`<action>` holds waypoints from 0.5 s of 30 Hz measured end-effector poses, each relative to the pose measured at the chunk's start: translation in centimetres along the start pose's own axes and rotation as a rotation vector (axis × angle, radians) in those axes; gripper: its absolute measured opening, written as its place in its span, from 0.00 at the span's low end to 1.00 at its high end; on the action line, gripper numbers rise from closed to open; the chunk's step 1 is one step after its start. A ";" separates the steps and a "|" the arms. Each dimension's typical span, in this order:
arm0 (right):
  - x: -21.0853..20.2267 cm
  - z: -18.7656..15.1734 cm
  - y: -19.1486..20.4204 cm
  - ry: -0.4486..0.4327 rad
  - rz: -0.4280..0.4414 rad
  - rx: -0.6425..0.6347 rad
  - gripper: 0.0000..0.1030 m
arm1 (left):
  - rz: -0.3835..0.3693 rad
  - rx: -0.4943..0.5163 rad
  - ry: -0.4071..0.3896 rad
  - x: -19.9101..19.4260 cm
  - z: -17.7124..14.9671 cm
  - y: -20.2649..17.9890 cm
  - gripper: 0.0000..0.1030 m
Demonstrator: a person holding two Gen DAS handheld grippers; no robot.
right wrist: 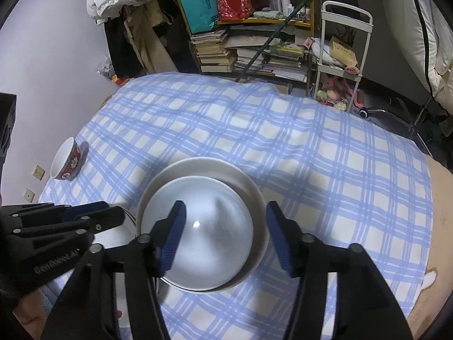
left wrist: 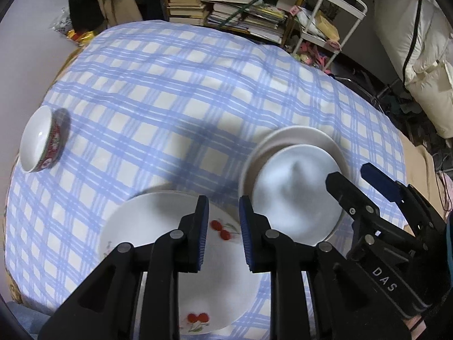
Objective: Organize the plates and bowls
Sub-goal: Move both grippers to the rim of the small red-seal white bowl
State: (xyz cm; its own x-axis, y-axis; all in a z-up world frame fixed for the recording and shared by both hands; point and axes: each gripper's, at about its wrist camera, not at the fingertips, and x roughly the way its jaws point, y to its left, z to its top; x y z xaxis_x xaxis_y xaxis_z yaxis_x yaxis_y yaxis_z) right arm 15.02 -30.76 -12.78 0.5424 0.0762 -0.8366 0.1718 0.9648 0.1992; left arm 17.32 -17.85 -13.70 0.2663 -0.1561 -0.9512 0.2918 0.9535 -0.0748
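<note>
- My right gripper (right wrist: 225, 236) hangs over the small white plate (right wrist: 198, 226). Its jaws stand wide, one on each side of the near part of the plate, and they hold nothing.
- That small plate sits on a bigger cream plate (right wrist: 243, 178), in the middle of the checked cloth (right wrist: 311, 147). It lies a bit toward the near edge, not in the middle. If I bump it, it may slide off the stack.
- My left gripper (left wrist: 222, 232) is over the cherry plate (left wrist: 136, 226), which lies near me on the left. Its jaws are only a little apart, and nothing is between them.
- The cherry plate lies just beside the stack. I cannot tell if they touch. If I lift it badly, its rim may knock the stack.
- My two grippers are close together. They may hit each other.
- The red patterned bowl (left wrist: 42, 141) stands far left, right at the cloth's edge. A tug on the cloth may drop it.
</note>
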 end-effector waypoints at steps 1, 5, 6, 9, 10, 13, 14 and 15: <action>-0.1 0.1 0.2 -0.004 0.001 -0.004 0.67 | 0.003 -0.005 -0.003 -0.1 0.0 0.3 0.23; -0.7 0.6 1.2 -0.036 0.029 -0.015 0.83 | 0.024 -0.028 -0.033 -1.4 0.1 2.5 0.40; -1.0 0.8 1.5 -0.051 0.043 -0.017 0.86 | 0.037 -0.028 -0.044 -1.9 0.1 3.2 0.43; -1.8 1.5 2.7 -0.100 0.082 -0.023 0.97 | 0.064 -0.038 -0.056 -3.0 0.0 5.3 0.46; -2.0 1.8 3.2 -0.114 0.086 -0.026 1.00 | 0.067 -0.046 -0.060 -3.2 0.0 6.0 0.48; -2.6 2.6 4.9 -0.150 0.096 -0.042 1.00 | 0.086 -0.078 -0.059 -4.1 0.1 8.6 0.59; -2.7 2.9 5.7 -0.162 0.098 -0.049 1.00 | 0.101 -0.093 -0.062 -4.4 0.1 9.8 0.62; -2.8 3.2 6.5 -0.171 0.099 -0.058 1.00 | 0.111 -0.102 -0.068 -4.7 0.1 10.5 0.62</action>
State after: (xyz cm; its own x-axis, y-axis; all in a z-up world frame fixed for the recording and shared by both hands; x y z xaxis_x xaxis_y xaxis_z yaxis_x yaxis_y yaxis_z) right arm 17.27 -25.56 -7.51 0.6867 0.1324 -0.7147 0.0654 0.9680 0.2422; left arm 19.20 -7.11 -10.04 0.3542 -0.0617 -0.9331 0.1633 0.9866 -0.0033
